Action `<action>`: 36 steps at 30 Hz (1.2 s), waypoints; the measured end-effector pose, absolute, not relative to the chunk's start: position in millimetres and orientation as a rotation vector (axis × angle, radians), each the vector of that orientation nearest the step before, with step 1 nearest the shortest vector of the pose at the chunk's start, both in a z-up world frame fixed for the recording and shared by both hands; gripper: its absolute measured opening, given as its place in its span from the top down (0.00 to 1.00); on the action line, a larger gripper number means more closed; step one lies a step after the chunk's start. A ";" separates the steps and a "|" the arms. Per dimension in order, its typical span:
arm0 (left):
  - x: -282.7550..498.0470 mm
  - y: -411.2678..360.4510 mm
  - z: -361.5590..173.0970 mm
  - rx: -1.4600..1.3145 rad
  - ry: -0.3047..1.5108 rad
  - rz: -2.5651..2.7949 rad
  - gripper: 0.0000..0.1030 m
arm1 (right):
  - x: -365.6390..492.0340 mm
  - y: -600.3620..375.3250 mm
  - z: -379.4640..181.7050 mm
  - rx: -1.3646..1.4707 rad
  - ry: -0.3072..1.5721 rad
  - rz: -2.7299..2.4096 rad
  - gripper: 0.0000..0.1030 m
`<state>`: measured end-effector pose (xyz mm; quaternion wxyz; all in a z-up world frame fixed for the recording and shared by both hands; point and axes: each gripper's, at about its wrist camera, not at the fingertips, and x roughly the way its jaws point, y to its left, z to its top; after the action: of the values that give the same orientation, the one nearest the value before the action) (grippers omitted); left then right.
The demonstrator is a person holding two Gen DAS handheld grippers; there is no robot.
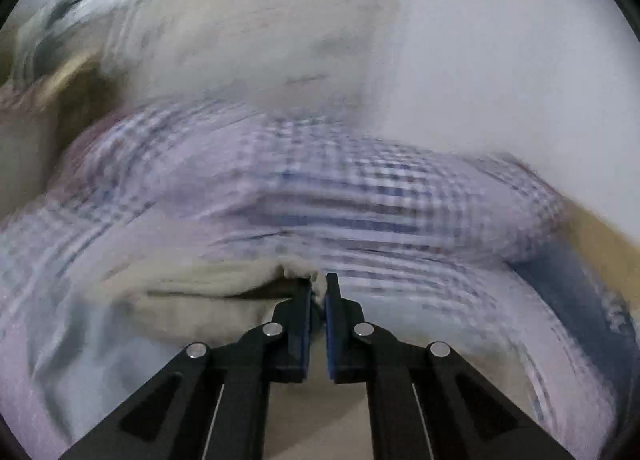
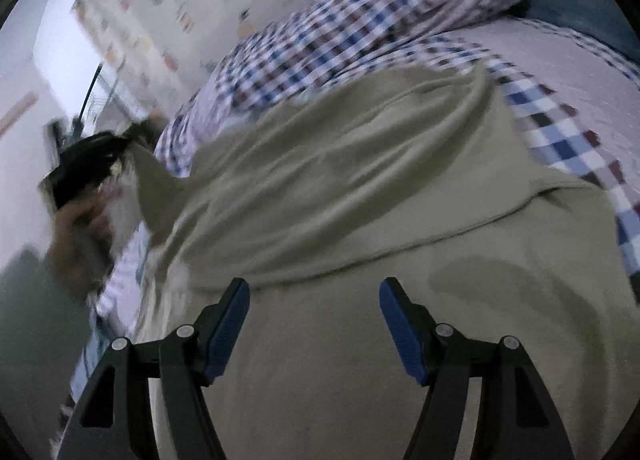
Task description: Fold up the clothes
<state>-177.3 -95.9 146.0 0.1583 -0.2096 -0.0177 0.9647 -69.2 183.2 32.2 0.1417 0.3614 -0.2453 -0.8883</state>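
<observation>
The beige garment (image 2: 360, 188) lies spread over a checked bedcover (image 2: 320, 32), and it fills most of what the right wrist camera takes in. Its long run goes from the lower right, right under the right gripper (image 2: 315, 292), up and away to the left, where one corner is lifted off the bed. That raised corner is what the left gripper (image 1: 319, 286) has: its two fingers are drawn close together with a bunched bit of the beige cloth pinched between their tips. From the right side, the left tool shows only as a dark smear with a hand (image 2: 80, 232) below it, both blurred, so I can't read more there.

The right gripper hangs with its fingers spread wide and nothing between them. The flat cloth sits directly ahead of and beneath them, with a soft crease crossing just beyond the tips. Whether the tips touch the fabric I cannot tell.

So the fold seems to turn on this: the left hand already owns the far corner, while the right is the nearer one to the near edge and would have to close on it before the two can carry the cloth over together.

The left view is heavily smeared; the checked bedcover and pale wall (image 1: 500, 40) behind are only rough shapes.
</observation>
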 end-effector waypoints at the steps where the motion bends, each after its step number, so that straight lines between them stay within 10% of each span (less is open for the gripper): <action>1: -160.1 -56.2 134.5 -0.642 0.135 2.655 0.96 | -68.8 193.0 32.9 1.035 -0.757 -2.577 0.31; 7: -93.3 52.3 31.7 -0.947 0.634 2.309 0.92 | -58.6 264.8 25.6 1.018 -1.148 -2.594 0.31; 10: -78.8 41.7 32.8 -0.969 0.540 2.352 0.63 | -55.3 278.7 27.8 1.013 -1.195 -2.592 0.29; 12: -68.0 26.8 40.7 -0.961 0.439 2.400 0.23 | -54.3 280.3 31.3 1.005 -1.173 -2.590 0.29; 14: -50.8 8.8 49.6 -0.903 0.422 2.471 0.19 | -54.5 278.3 32.8 1.002 -1.149 -2.585 0.29; 21: -37.5 -67.5 77.7 -0.817 0.479 2.766 0.19 | -55.8 266.4 38.2 0.998 -1.080 -2.568 0.29; 26: -42.0 -52.0 63.9 -0.729 0.867 2.708 0.20 | -58.6 257.7 36.7 1.006 -1.054 -2.566 0.29; 36: -79.7 -33.6 15.2 -0.724 1.392 2.543 0.49 | -65.6 237.4 33.0 1.033 -0.972 -2.562 0.29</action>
<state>-79.7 -33.6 15.2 0.0767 -0.2416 0.4645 0.8485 -65.6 237.4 33.0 0.1063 0.3507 -0.3302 -0.8699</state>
